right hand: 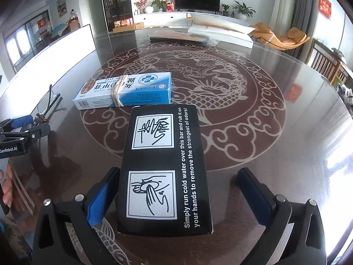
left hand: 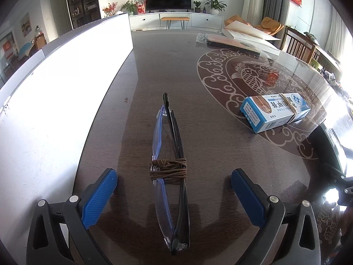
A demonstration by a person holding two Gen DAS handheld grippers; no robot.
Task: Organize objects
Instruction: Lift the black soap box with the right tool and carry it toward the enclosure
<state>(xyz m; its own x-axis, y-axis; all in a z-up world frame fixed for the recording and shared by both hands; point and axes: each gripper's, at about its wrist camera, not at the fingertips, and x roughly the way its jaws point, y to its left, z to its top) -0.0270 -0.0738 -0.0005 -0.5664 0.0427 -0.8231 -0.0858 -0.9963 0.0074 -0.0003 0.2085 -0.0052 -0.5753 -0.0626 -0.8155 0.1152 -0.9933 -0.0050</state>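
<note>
**Both tools spread wide over the desk**

Left tool (left hand: 174, 198) open, blue-padded fingers (left hand: 99, 198) well apart on either side of folded glasses with a black frame and clear bluish lenses (left hand: 171, 176). Glasses lying on the dark glossy desk with a pale fish-and-cloud pattern (left hand: 220, 154), pointing straight ahead between the pads, touched by neither. Brown cord (left hand: 168, 169) wound round the glasses near their middle, just ahead of the fingertips. Ahead and to the right of this tool, a blue-and-white rectangular cardboard box (left hand: 274, 111) with a rubber band round it. To the left, a large white board (left hand: 55, 99) standing along the desk edge.

Right tool (right hand: 176, 198) likewise open, jaws at full spread. Between them a flat black rectangular box with white printed hand-washing drawings (right hand: 165, 170), lying on the desk. Left pad close beside the box edge, contact hard to tell; right pad clearly apart. Blue-and-white box just beyond the black box's far end. Far to the left, the other tool and a person's hand (right hand: 6, 190) on its handle.
</note>
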